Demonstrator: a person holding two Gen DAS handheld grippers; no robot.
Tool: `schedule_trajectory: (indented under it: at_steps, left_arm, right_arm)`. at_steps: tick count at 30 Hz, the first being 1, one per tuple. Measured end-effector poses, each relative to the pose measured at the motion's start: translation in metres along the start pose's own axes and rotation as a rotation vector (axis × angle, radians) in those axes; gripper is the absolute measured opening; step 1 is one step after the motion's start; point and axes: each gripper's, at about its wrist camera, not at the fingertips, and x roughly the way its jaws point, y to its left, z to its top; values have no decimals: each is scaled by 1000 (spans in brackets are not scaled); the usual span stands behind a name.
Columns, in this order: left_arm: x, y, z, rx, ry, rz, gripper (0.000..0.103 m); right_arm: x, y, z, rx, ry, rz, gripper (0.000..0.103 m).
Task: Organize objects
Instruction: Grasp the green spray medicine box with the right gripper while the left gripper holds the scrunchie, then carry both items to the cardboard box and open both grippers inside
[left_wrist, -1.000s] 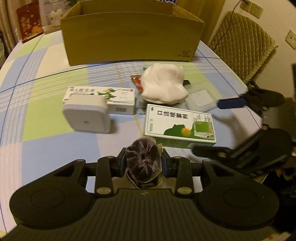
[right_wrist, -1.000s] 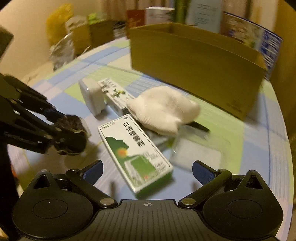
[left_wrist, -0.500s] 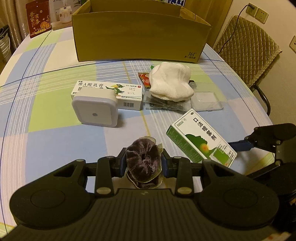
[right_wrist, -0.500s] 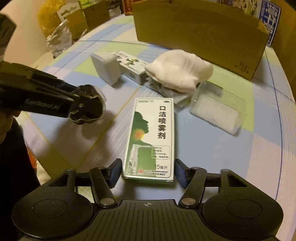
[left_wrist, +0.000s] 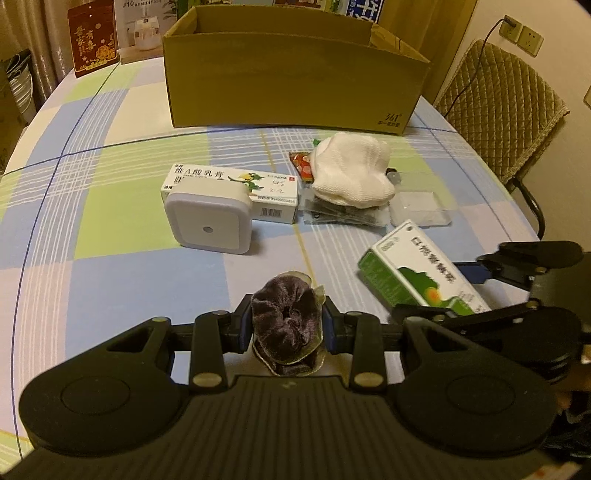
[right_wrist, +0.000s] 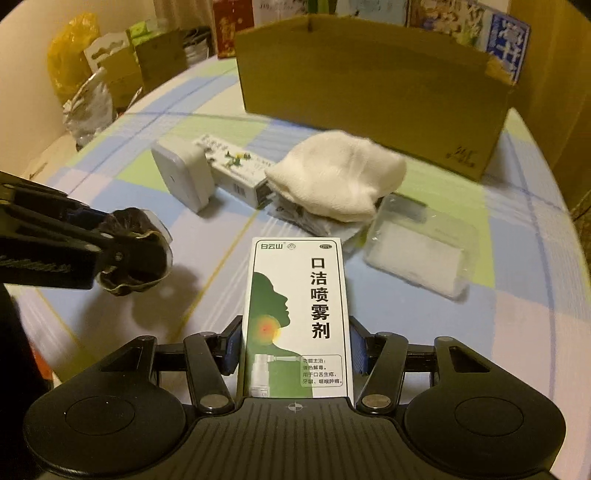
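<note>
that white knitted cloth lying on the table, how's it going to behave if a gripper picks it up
The white cloth looks soft and slumped in a rumpled mound, so it will probably sag and hang floppy from the fingers. It looks light, and its knit should grip rather than slip. It drapes over a flat clear packet, which might shift or drag along as it lifts.

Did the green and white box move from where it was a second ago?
Yes. The green and white box lay close to the white cloth a second ago. Now it sits nearer the table's edge, away from the cloth, clamped in the right gripper.
</note>
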Motion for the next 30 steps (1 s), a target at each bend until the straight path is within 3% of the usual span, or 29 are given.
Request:
schedule_trajectory:
  at_steps: [8,12,17,24,30]
  left_arm:
    - [-24,-14,30,60,-66,-36,31]
    - [-40,-17,71,104,-128,-43,31]
    - [-55,-20,147,174,-227,-31,31]
    - [-32,0,244,129,-295,-5,31]
    - [22,22,276,62,-249,12,32]
  right_arm:
    - [-55,-14,29,82,-104,-19,53]
    - [-80,-31,71,109,-188,-31,53]
    - [-98,-58,139,129,-270,-41,53]
    - [-70,-112,225,242,-290,-40,53]
    - [-15,-145,251,311,-215,-41,53]
